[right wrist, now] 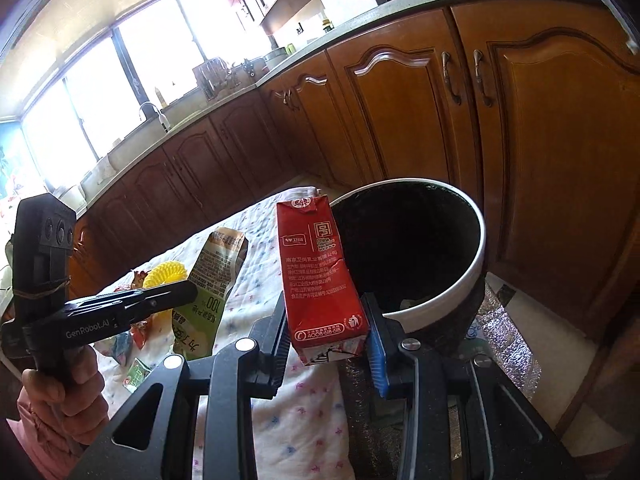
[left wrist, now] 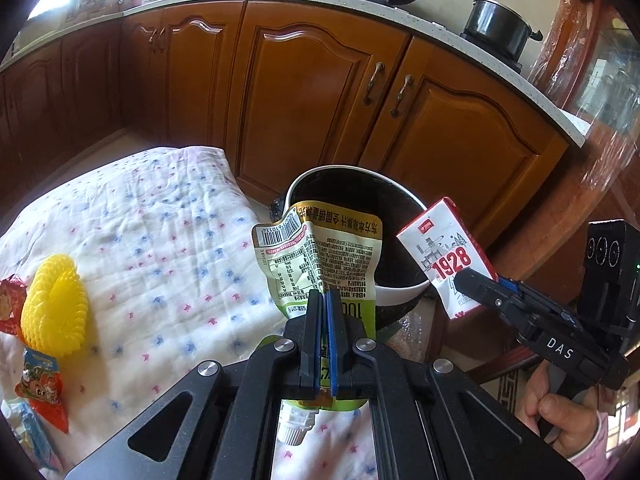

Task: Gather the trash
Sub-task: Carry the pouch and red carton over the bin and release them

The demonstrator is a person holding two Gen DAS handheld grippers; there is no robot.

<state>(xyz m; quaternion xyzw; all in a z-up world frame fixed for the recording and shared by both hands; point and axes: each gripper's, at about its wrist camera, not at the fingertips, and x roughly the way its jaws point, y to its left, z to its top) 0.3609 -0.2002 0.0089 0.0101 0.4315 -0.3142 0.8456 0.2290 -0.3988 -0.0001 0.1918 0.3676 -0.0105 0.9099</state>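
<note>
My left gripper [left wrist: 323,300] is shut on a green and white drink pouch [left wrist: 320,256], held above the table's right edge, just before the white-rimmed trash bin [left wrist: 400,294]. My right gripper [right wrist: 328,320] is shut on a red and white milk carton [right wrist: 320,280], held upright at the rim of the bin [right wrist: 472,276], whose black-lined inside is open. The carton [left wrist: 448,256] and right gripper [left wrist: 476,284] show in the left wrist view to the right of the pouch. The pouch [right wrist: 208,280] and left gripper [right wrist: 176,294] show at left in the right wrist view.
A table with a white dotted cloth [left wrist: 152,240] carries a yellow foam fruit net [left wrist: 56,304] and red and orange snack wrappers [left wrist: 40,384] at its left. Brown kitchen cabinets [left wrist: 312,92] stand behind the bin. A foil mat [right wrist: 508,340] lies on the floor by the bin.
</note>
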